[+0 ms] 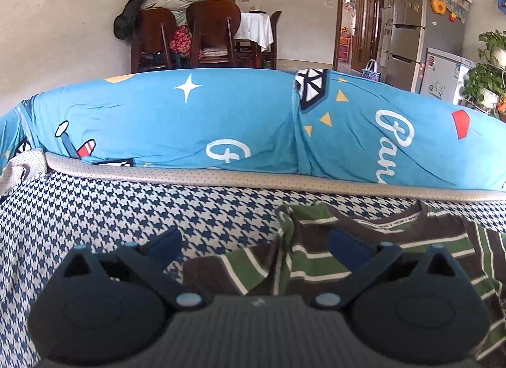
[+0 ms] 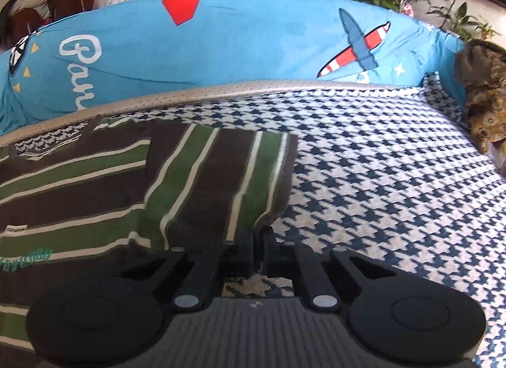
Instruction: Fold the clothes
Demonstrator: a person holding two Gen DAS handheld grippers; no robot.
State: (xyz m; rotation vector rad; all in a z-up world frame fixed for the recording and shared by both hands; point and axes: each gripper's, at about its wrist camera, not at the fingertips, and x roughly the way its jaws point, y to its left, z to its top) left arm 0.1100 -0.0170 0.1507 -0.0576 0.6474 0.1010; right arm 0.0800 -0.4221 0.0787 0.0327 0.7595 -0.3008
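Both grippers hang over the checked cover [image 2: 379, 178]. Right gripper [image 2: 261, 241] pinches the near edge of the striped shirt [image 2: 95, 184]. Left gripper [image 1: 253, 241] is wide apart and holds nothing. Green, brown and white, the shirt lies just beyond it, to the right.

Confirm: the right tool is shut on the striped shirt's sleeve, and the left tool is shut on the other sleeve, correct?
Not quite. The left wrist view shows the left tool open, gripping nothing, above the striped shirt. The right tool is indeed shut on the sleeve.
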